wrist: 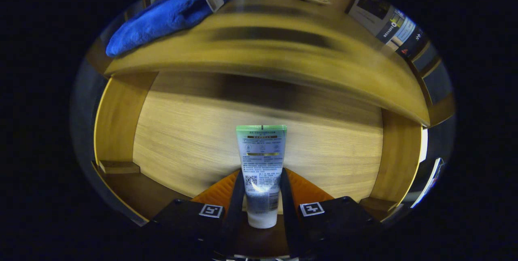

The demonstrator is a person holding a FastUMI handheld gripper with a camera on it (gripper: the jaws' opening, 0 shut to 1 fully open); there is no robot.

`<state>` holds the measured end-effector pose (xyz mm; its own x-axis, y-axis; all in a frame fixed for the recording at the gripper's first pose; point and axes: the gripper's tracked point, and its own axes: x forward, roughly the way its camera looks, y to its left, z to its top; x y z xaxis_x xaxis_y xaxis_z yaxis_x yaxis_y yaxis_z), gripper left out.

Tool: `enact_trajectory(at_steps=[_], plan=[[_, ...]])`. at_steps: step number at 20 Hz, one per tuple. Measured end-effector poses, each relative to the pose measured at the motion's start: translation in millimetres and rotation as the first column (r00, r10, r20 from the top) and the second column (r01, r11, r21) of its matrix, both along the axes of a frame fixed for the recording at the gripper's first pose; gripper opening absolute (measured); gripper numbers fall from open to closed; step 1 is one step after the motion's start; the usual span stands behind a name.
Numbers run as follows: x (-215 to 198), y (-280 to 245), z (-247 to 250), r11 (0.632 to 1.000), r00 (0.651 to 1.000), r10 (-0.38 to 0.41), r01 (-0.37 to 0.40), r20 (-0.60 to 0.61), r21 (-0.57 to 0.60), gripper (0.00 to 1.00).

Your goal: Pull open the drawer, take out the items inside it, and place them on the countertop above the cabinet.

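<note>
While the hand-held gripper (262, 196) clamps the tube (261, 164) between both fingers, cap end toward the camera, above the open drawer (182, 139), lift it clear, then set it gently on the surface (283, 46), probably beside the blue cloth (170, 12).

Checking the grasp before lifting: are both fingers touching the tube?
Touching. Gripper view shows the hand-held gripper with both fingers pressed against the tube's sides.
</note>
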<state>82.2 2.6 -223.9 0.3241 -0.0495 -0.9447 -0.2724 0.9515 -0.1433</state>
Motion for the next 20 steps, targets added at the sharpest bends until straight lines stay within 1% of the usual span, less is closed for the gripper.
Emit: enact_trajectory(at_steps=[3,5,10,13,16,20], plan=[[1,11,25,1.0,0.999,0.016,-0.016,0.048,-0.001,0.55],[0,16,42,1.0,0.997,0.019,-0.02,0.075,0.019,0.55],[-7,14,82,0.998,0.99,-0.009,0.001,0.142,0.06,0.55],[-2,15,109,0.996,0.982,-0.022,0.004,0.19,0.092,0.55],[17,15,136,0.995,0.968,-0.035,0.009,0.247,0.102,0.55],[57,17,168,0.994,0.949,-0.051,0.018,0.313,0.106,0.55]])
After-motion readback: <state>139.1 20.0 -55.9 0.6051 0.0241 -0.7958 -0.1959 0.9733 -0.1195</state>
